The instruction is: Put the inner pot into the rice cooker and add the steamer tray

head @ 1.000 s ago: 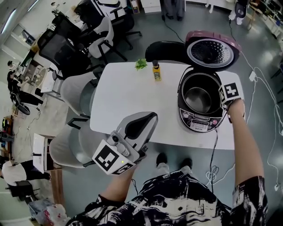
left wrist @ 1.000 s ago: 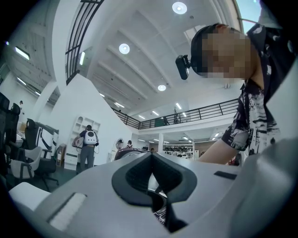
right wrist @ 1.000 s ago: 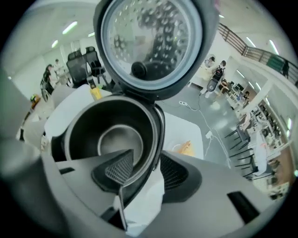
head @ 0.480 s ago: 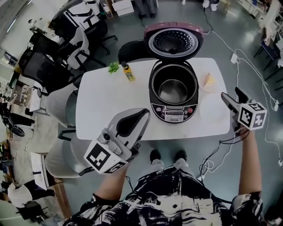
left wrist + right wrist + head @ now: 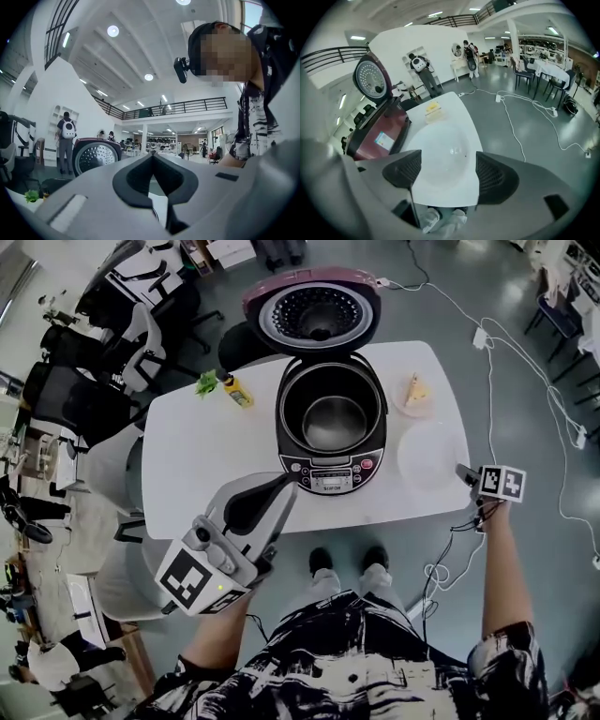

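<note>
Person standing at a table with an open rice cooker, about to pick up the steamer tray.

A white rounded table [image 5: 202, 460] holds a dark rice cooker with a maroon lid [image 5: 328, 479]. The lid is swung up, so the silver metal inner pot [image 5: 328, 423] already seated inside shows. Just right of the cooker, the round translucent white steamer tray [image 5: 427, 454] lies flat. Further right of the cooker, the right gripper [image 5: 469, 476] angles down at the tray, its jaws just opened and empty, likely to take the rim. In front of the cooker, the left gripper [image 5: 281, 486] idles, its jaws closed on nothing.

The metal inner pot [image 5: 330, 423] sits in the open maroon rice cooker [image 5: 328, 474]. The round translucent steamer tray [image 5: 429, 454] lies right of it, and the yellow bottle [image 5: 236, 392] left.
</note>
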A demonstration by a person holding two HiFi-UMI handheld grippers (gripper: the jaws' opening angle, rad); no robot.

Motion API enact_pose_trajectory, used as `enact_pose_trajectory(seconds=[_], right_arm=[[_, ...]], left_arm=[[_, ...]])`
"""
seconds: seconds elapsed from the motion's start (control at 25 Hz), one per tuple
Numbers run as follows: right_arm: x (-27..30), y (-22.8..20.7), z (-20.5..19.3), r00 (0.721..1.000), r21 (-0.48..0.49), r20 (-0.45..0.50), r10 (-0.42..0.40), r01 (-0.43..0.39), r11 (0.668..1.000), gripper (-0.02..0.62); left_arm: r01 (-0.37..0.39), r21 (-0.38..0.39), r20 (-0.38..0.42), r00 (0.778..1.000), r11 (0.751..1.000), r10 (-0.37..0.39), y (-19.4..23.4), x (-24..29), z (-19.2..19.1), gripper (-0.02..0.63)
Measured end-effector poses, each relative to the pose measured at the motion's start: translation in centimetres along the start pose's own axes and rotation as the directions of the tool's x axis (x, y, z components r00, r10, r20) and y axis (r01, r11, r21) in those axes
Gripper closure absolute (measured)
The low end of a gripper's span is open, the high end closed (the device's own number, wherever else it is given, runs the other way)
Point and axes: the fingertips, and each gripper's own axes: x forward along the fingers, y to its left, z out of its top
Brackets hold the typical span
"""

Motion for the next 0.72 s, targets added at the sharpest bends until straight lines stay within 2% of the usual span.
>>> enact_pose_trajectory(seconds=[0.24,0.6,0.72], right_arm=[[4.1,-2.8,-0.4,0.997,0.079,-0.070,-0.014,0.020,0.997,0.259],[7.2,-4.4,-2.7,0.980,0.117,-0.173,-0.099,0.120,0.986,0.348],[7.7,-4.8,-3.2,0.972,0.115,-0.198,-0.128,0.153,0.982,0.399]], left_arm=[[-0.038,0.008,-0.044,0.998,0.999,0.038,-0.3,0.8,-0.9,0.601],[-0.096,-0.014,-0.054,0.994,0.995,0.095,1.6,-1.0,-2.3,0.601],[-0.109,-0.020,-0.052,0.993,0.994,0.108,2.0,-1.3,-2.5,0.601]])
